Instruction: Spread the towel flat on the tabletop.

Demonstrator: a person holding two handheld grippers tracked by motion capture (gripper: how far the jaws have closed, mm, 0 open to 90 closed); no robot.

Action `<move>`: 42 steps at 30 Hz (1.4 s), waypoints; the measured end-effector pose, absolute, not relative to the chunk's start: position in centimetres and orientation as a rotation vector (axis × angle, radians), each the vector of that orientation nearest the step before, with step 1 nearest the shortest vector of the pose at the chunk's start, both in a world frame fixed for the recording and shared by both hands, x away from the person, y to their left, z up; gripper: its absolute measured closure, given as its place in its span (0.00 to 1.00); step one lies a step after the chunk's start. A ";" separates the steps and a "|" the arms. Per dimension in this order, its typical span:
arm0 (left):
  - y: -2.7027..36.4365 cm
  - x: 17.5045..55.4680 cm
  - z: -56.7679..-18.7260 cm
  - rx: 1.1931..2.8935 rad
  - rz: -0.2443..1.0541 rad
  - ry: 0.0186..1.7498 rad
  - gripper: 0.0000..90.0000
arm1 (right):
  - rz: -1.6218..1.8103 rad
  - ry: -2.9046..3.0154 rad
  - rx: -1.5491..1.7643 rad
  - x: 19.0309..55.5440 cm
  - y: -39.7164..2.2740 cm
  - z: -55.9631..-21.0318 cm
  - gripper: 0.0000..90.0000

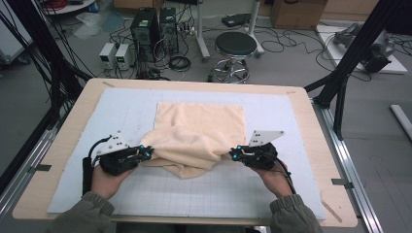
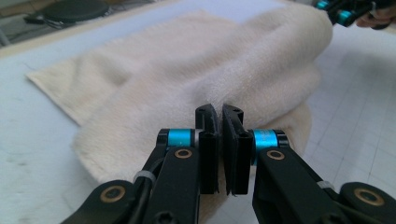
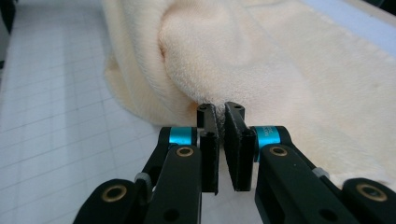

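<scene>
A cream towel (image 1: 199,131) lies on the gridded white mat (image 1: 204,189), its far half flat and its near edge lifted and bunched. My left gripper (image 1: 147,154) is shut on the towel's near left corner; in the left gripper view its jaws pinch the cloth (image 2: 219,79) at the left gripper's tips (image 2: 220,114). My right gripper (image 1: 234,154) is shut on the near right corner, and in the right gripper view the towel (image 3: 261,65) folds up from the right gripper's tips (image 3: 221,112). Between the two grippers the towel sags down to the mat.
The mat covers a wooden table (image 1: 63,141) with a bare rim around it. Beyond the far edge stand a black stool (image 1: 235,46) and computer cases (image 1: 145,26) among cables on the floor. Black frame posts (image 1: 357,48) rise at the right.
</scene>
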State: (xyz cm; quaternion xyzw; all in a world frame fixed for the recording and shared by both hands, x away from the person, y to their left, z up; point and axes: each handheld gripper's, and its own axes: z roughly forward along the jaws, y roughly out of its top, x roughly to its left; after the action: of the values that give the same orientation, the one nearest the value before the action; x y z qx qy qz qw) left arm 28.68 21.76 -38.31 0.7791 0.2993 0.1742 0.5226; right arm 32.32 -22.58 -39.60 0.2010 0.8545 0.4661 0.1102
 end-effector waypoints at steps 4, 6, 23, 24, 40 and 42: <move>22.8 28.5 -36.5 1.834 0.436 0.709 0.95 | 1.409 2.497 0.587 31.6 -24.3 -37.8 0.95; 22.8 28.2 -35.5 1.827 0.447 0.692 0.95 | 1.418 2.492 0.564 31.2 -24.7 -36.7 0.95; 20.2 36.5 -40.1 1.842 0.452 0.975 0.70 | 1.246 2.514 0.873 38.8 -22.9 -39.6 0.77; 20.4 36.5 -40.0 1.844 0.444 0.972 0.64 | 1.248 2.505 0.882 38.8 -23.0 -39.7 0.73; 21.9 29.6 -40.1 1.871 0.333 0.734 0.47 | 1.436 2.451 0.543 30.7 -22.8 -38.5 0.66; 21.3 29.2 -40.6 1.905 0.309 0.708 0.47 | 1.442 2.473 0.510 30.3 -21.8 -39.2 0.65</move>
State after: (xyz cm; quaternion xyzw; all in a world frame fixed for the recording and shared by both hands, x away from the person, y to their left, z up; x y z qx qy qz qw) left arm 29.24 21.29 -40.63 0.7934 0.2951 0.1289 0.5165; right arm 30.31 -21.84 -39.20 0.1743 0.8446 0.4925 0.1167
